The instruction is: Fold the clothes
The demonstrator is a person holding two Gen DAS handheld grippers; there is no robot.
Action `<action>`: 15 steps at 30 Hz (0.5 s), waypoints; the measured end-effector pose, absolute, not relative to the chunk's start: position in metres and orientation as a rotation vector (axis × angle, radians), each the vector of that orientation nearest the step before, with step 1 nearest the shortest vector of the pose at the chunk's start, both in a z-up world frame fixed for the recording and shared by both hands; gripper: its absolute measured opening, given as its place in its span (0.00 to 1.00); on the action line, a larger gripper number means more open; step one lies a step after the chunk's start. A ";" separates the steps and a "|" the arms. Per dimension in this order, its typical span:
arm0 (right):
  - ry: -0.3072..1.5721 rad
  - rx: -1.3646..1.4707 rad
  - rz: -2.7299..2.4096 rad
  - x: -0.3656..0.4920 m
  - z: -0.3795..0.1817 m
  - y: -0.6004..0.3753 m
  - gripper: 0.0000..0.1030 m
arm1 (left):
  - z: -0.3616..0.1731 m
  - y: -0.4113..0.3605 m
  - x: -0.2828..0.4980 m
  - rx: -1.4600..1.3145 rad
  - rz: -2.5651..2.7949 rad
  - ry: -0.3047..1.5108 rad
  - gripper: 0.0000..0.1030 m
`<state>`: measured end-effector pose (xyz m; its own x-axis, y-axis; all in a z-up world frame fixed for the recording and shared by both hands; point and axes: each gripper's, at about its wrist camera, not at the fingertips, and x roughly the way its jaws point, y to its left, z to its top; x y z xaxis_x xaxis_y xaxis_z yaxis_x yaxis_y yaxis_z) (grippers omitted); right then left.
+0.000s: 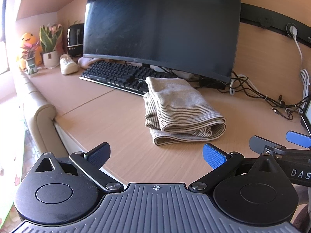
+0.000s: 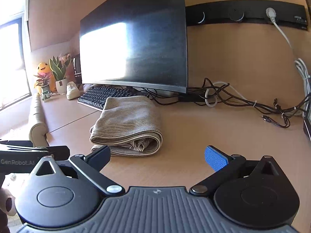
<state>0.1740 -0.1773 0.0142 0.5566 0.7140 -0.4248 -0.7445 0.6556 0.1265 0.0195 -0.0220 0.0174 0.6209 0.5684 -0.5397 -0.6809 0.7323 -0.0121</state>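
Observation:
A beige garment with thin dark stripes (image 1: 180,112) lies folded in a compact stack on the wooden desk (image 1: 120,128), its far edge resting against the keyboard. In the right wrist view the same garment (image 2: 130,124) sits just ahead and left of centre. My left gripper (image 1: 157,155) is open and empty, hovering short of the garment's near edge. My right gripper (image 2: 157,157) is open too, with nothing between its fingers, its left finger close to the garment's front corner. The right gripper's fingers (image 1: 297,138) also show at the right edge of the left wrist view.
A large dark monitor (image 1: 161,25) and black keyboard (image 1: 120,75) stand behind the garment. Tangled cables (image 2: 243,99) lie at the back right. Potted plants (image 1: 50,44), a yellow plush toy (image 1: 29,40) and a white shoe (image 1: 67,65) sit far left. A padded beige rail (image 1: 40,114) runs along the desk's left edge.

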 end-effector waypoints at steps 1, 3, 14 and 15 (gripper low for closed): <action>0.475 -0.071 0.859 0.175 0.013 -0.177 1.00 | 0.017 -0.021 0.020 -0.226 0.723 0.541 1.00; 0.476 -0.072 0.860 0.176 0.013 -0.176 1.00 | 0.017 -0.020 0.022 -0.228 0.722 0.545 1.00; 0.481 -0.074 0.861 0.178 0.011 -0.174 1.00 | 0.015 -0.016 0.024 -0.227 0.717 0.552 1.00; 0.481 -0.075 0.862 0.178 0.011 -0.174 1.00 | 0.015 -0.016 0.024 -0.228 0.717 0.553 1.00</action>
<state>0.1778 -0.1739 0.0106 0.5511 0.7114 -0.4362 -0.7448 0.6550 0.1274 0.0244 -0.0164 0.0152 0.6188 0.5587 -0.5523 -0.6759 0.7369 -0.0118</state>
